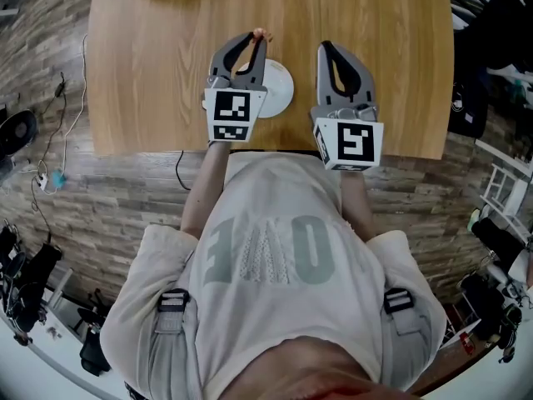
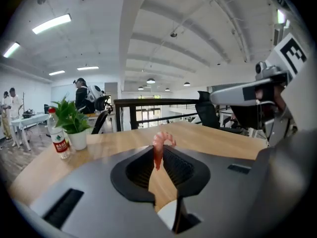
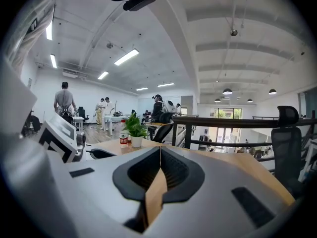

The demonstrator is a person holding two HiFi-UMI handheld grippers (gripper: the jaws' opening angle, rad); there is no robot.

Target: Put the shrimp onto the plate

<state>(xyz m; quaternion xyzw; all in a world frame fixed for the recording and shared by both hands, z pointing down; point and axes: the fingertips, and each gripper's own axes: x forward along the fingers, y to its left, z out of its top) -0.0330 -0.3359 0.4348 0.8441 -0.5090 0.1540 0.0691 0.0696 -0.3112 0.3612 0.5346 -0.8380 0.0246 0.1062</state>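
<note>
The shrimp [image 2: 158, 148] is clamped at the tips of the left hand-held gripper [image 1: 256, 40], raised over the plate [image 1: 281, 87] near the front edge of the table [image 1: 150, 82]. The right hand-held gripper [image 1: 326, 48] is held closed and empty beside the plate.

Table [image 1: 150, 82] bare from the plate [image 1: 283, 86] toward 9 and 12 o'clock — passage open. Obstructions: left gripper [image 1: 256, 37], clamped on shrimp [image 1: 260, 32], overhangs the plate's 9 o'clock side; right gripper [image 1: 326, 48] stands just beside at 3 o'clock; bottle [image 2: 59, 139] and potted plant [image 2: 73, 125] well apart at 10 o'clock — corner only.
</note>
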